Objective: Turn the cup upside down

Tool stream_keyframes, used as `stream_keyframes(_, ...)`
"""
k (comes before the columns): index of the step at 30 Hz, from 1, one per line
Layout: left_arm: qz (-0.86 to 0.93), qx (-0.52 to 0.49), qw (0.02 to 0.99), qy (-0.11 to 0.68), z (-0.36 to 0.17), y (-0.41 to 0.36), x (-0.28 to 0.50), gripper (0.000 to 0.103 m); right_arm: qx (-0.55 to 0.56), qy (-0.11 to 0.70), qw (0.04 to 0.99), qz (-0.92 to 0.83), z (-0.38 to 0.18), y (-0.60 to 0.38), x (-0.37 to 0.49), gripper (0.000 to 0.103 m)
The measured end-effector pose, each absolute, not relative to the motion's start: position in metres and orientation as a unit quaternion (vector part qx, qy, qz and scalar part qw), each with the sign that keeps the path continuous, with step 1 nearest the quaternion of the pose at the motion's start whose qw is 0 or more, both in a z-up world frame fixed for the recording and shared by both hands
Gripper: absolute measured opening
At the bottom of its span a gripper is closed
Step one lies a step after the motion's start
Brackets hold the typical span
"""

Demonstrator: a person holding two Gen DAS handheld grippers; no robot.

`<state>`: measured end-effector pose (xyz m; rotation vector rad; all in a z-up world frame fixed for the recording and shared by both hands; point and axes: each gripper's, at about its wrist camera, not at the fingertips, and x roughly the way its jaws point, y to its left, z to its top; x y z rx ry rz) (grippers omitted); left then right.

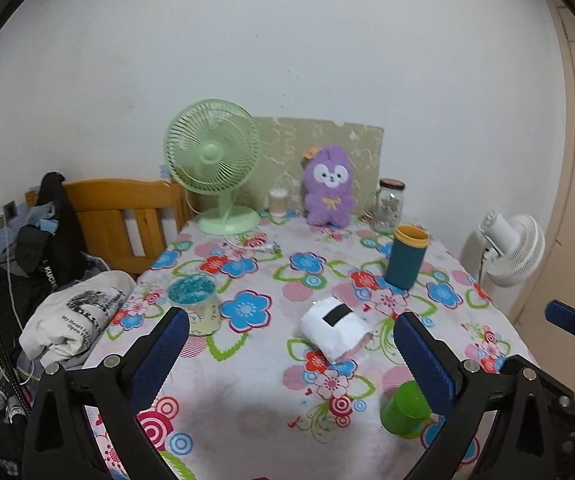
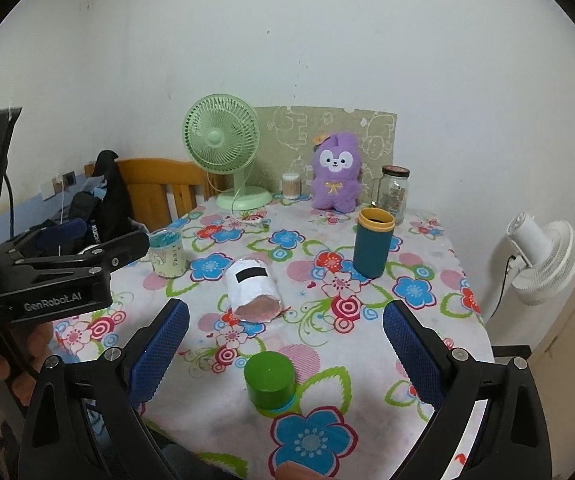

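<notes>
A green cup [image 2: 270,380] stands mouth down on the flowered tablecloth [image 2: 427,320] near the front edge; it also shows in the left wrist view [image 1: 404,410], partly behind my left gripper's right finger. My right gripper [image 2: 285,344] is open and empty, hovering just above and in front of the green cup. My left gripper [image 1: 291,350] is open and empty over the table's front left. A teal tumbler [image 2: 372,242] with a yellow rim stands upright at the back right; it also shows in the left wrist view [image 1: 406,256].
A white paper-wrapped cup [image 2: 253,288] lies on its side mid-table. A pale cup [image 2: 166,253] with a blue top stands at left. A green fan [image 2: 223,148], purple plush [image 2: 335,178], glass jar [image 2: 393,192] line the back. A white fan [image 2: 543,260] stands right of the table.
</notes>
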<state>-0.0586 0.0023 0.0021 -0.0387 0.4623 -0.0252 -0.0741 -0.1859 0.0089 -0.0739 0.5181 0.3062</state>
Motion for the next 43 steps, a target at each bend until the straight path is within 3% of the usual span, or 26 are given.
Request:
stream_keyframes(22, 0.033, -0.023, 0.984, 0.175, -0.017, 0.001, -0.079, 0.103, -0.046, 0.246, 0.96, 0.126, -0.005, -0.18, -0.08, 0.099)
stream_keyframes(43, 0.036, -0.012, 0.982, 0.184, -0.027, -0.001, -0.069, 0.103, -0.062, 0.244, 0.966, 0.064, -0.014, -0.183, -0.066, 0.099)
